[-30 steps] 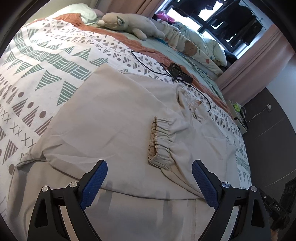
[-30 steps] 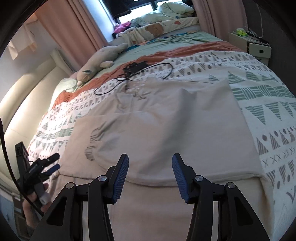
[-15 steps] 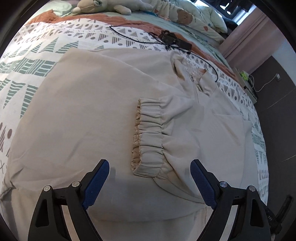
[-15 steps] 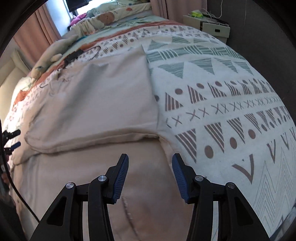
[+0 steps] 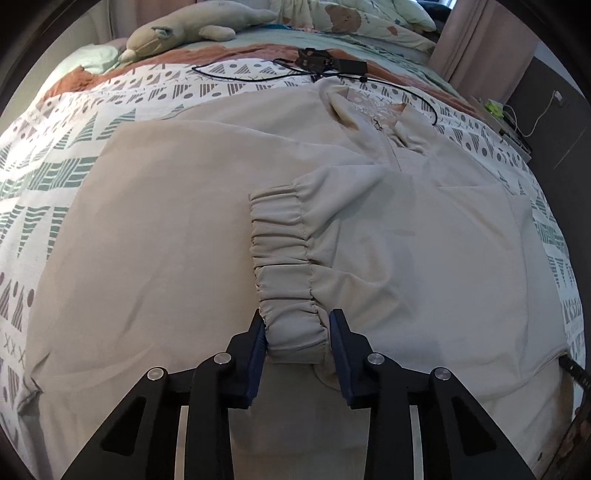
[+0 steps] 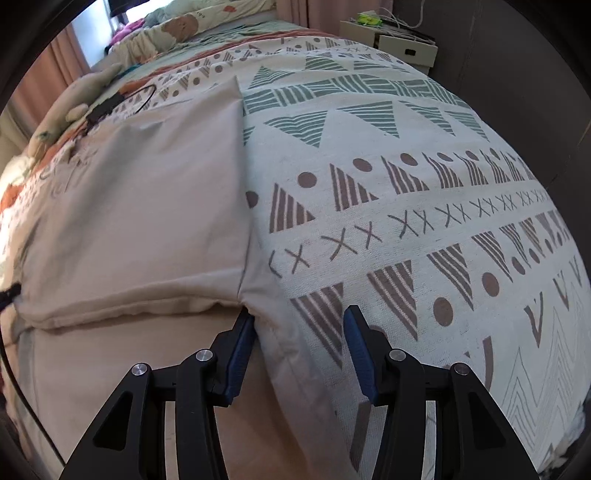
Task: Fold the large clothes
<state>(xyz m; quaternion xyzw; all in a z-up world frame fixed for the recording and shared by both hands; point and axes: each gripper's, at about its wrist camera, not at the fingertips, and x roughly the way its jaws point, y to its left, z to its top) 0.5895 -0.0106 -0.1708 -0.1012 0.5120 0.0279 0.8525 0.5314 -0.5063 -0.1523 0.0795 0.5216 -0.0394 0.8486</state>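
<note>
Left gripper (image 5: 297, 341): the blue pads (image 5: 256, 341) stand on either side of the elastic cuff (image 5: 286, 266), pressed against or just beside its near end; the view does not settle whether the pinch is complete. The cuff belongs to a sleeve folded across the middle of the beige garment (image 5: 166, 229), which lies spread on the patterned bedspread (image 5: 48, 173). Only the left wrist view shows the cuff, the collar (image 5: 373, 110) at the far end of the garment and, beyond it, a black cable (image 5: 240, 75) with a small device. A plush toy (image 5: 184, 31) lies further back. Right gripper (image 6: 299, 347): the fingers (image 6: 240, 350) are apart, with the garment's right-hand corner and a ridge of bedspread between them; the left pad touches the folded hem. Only the right wrist view shows this straight side edge of the garment, the bare bedspread to its right, and a white nightstand (image 6: 399, 44) beside the bed. The left gripper itself is barely visible at the left edge of that view.
</note>
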